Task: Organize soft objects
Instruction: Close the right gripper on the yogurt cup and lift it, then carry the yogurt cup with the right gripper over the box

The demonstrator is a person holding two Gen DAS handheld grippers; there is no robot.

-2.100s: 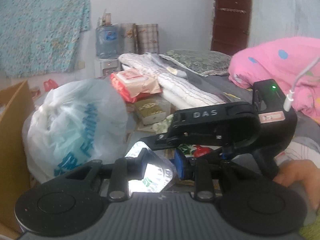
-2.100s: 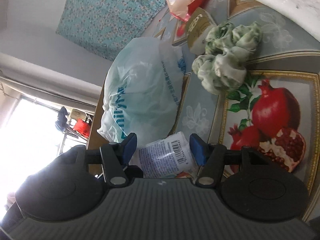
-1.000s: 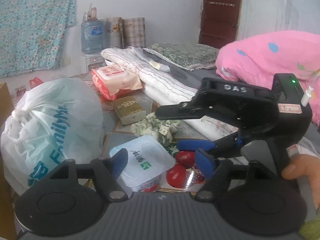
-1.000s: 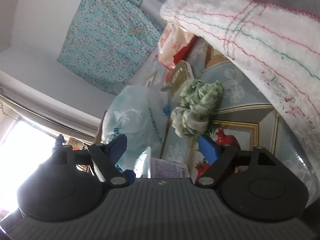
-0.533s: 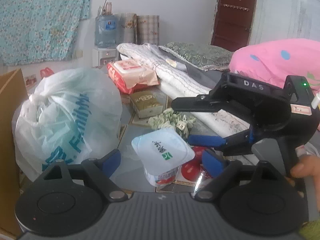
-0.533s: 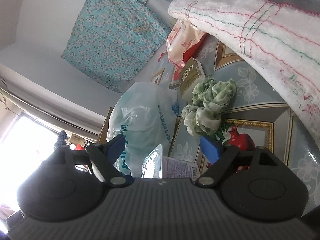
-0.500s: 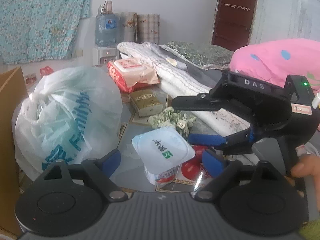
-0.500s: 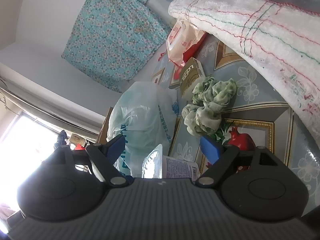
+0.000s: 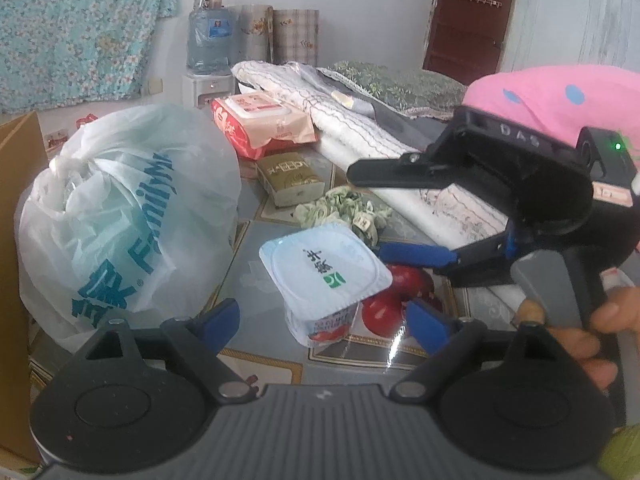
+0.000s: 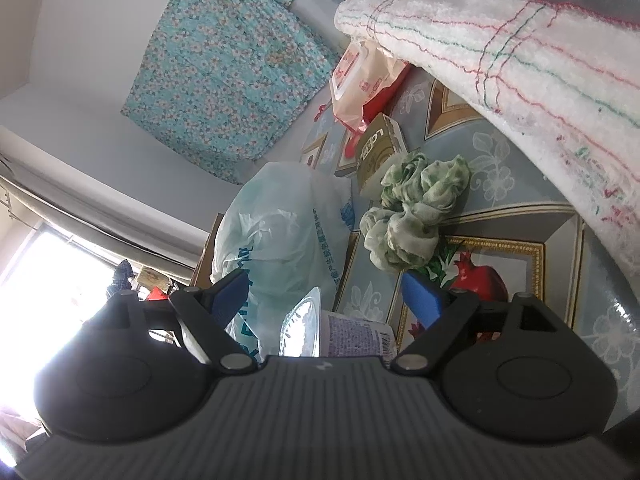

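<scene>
Nearest the left wrist camera, the left gripper (image 9: 322, 318) stands wide, its blue pads on either side of a sealed yogurt cup (image 9: 326, 280) without touching it; the cup stands upright on the patterned floor mat (image 9: 260, 276), its foil lid on, just above a printed pomegranate picture (image 9: 404, 292). From the right, the right gripper (image 9: 404, 210) reaches in sideways, also wide, one finger above and one blue-padded finger just beside the cup's lid; a hand (image 9: 596, 332) grips its handle. In the right wrist view the same cup (image 10: 352, 338) lies low between the right gripper's (image 10: 326, 294) spread pads, clear of both. To the left of the cup sits a knotted white plastic bag (image 9: 124, 216) with blue lettering, full and bulging, its contents only dimly seen through the film; a brown cardboard box (image 9: 16, 168) edge stands beside it. Just beyond the cup lies a crumpled green cloth scrunchie (image 9: 340, 210), resting on the mat and touching a small gold-brown box (image 9: 290, 176). Behind that is a red-and-white wet-wipes pack (image 9: 260, 122), lid closed. A folded white blanket (image 9: 360, 136) with coloured stitching runs along the right, with a pink spotted quilt (image 9: 560, 92) further right. Farthest back are a water bottle on a dispenser (image 9: 208, 44), a floral curtain (image 9: 80, 28) and a dark door (image 9: 468, 20).
</scene>
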